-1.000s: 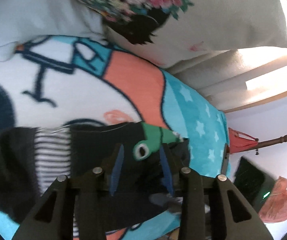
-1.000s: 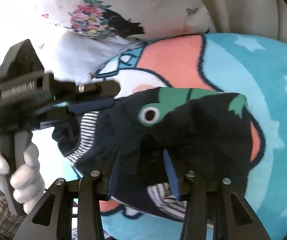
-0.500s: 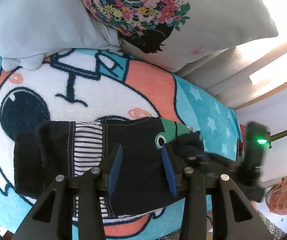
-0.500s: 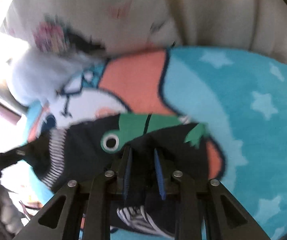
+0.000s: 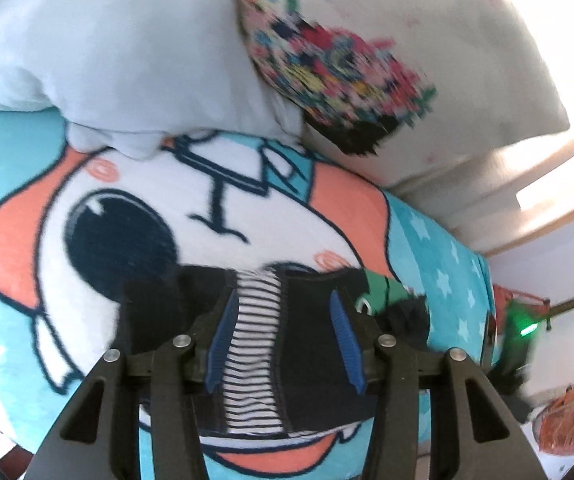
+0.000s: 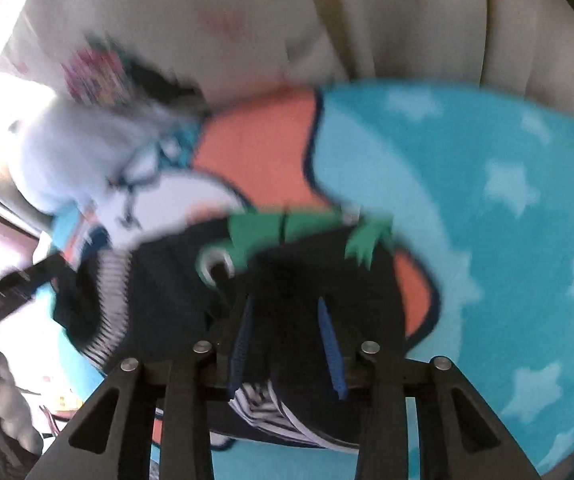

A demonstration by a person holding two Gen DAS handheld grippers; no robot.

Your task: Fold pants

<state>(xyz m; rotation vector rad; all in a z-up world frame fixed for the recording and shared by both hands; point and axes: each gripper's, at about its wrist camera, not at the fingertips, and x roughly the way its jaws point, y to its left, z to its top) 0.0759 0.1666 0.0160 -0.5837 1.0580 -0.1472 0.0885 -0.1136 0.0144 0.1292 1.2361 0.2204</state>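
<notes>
The pants (image 5: 307,360) are dark navy with a striped lining and a green patch with a white eye. They lie folded into a compact bundle on a cartoon blanket (image 5: 135,200). My left gripper (image 5: 283,340) is open just above the bundle, over the striped band. In the right wrist view the pants (image 6: 295,280) lie under my right gripper (image 6: 287,344), which is open with dark cloth between its blue pads. The right wrist view is blurred.
A pale blue pillow (image 5: 107,48) and a white floral pillow (image 5: 387,40) lie at the bed's head. The teal starred blanket (image 6: 507,220) spreads to the right. The other handheld gripper (image 6: 3,292) shows at the left edge of the right wrist view.
The right gripper opened from nearly shut on the cloth. The left gripper drew back toward the striped end of the bundle and stayed open. Both views are moving.
</notes>
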